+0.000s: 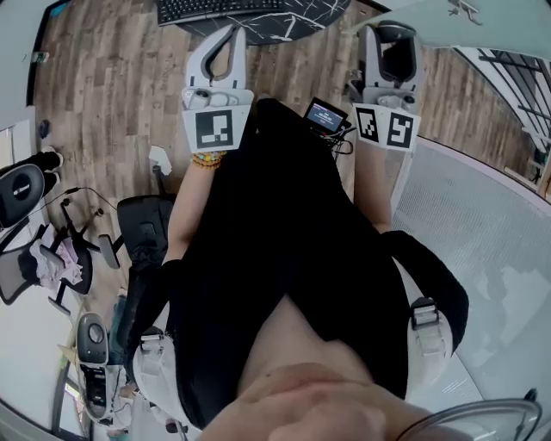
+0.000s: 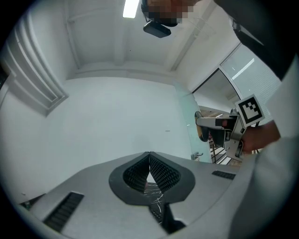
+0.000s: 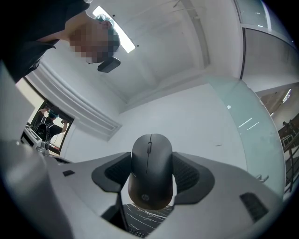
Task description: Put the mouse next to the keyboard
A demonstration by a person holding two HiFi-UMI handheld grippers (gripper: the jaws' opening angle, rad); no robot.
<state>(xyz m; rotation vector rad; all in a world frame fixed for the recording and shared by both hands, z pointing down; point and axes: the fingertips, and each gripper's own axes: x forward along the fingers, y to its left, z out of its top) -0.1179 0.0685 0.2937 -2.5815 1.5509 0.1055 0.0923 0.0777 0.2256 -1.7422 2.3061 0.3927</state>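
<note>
A black wireless mouse [image 3: 150, 170] is clamped between the pads of my right gripper [image 3: 151, 176], its buttons facing the camera. In the head view this gripper [image 1: 393, 39] is at the upper right, with the mouse [image 1: 399, 59] dark between its white fingers. My left gripper [image 1: 229, 36] at the upper left is shut and holds nothing; in its own view the ribbed pads [image 2: 161, 172] meet. The black keyboard [image 1: 219, 9] lies on a black marbled table [image 1: 288, 24] at the top edge, just beyond both grippers. Both gripper cameras tilt up toward the white wall and ceiling.
The person's black top fills the middle of the head view. A small device with a lit screen [image 1: 325, 114] hangs at the chest. Office chairs [image 1: 26, 194] stand on the wood floor at the left. A frosted glass wall [image 1: 482, 224] runs along the right.
</note>
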